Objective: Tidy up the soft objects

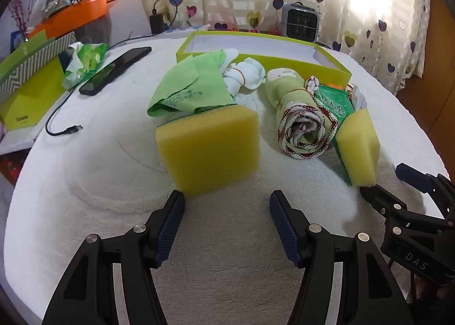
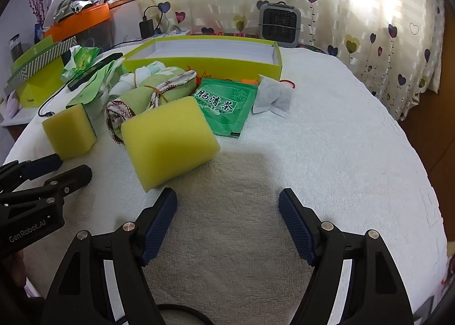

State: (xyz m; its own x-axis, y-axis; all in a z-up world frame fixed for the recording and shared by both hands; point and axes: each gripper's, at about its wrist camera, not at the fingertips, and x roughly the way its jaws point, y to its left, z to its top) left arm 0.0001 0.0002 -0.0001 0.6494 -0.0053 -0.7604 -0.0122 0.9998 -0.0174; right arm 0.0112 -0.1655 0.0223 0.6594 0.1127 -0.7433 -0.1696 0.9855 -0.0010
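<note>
Two yellow sponges lie on the white towel. The left sponge (image 1: pixel 209 149) (image 2: pixel 69 135) sits just ahead of my open, empty left gripper (image 1: pixel 226 200). The right sponge (image 2: pixel 167 141) (image 1: pixel 358 149) sits just ahead and left of my open, empty right gripper (image 2: pixel 227 197). Behind them lie a rolled patterned green cloth (image 1: pixel 298 123) (image 2: pixel 142 100), a green cloth (image 1: pixel 190 86), white bundled socks (image 1: pixel 244 75), a green tea sachet (image 2: pixel 226 103) and a white tea bag (image 2: pixel 273 96). An open yellow-green box (image 1: pixel 256 46) (image 2: pixel 204 53) stands behind.
A black phone (image 1: pixel 113 70) with a cable (image 1: pixel 57 120) lies at left beside a green tissue box (image 1: pixel 28 80). A small grey heater (image 1: pixel 301 19) (image 2: pixel 280 24) and heart-print curtains stand at the back. The table edge drops off on the right.
</note>
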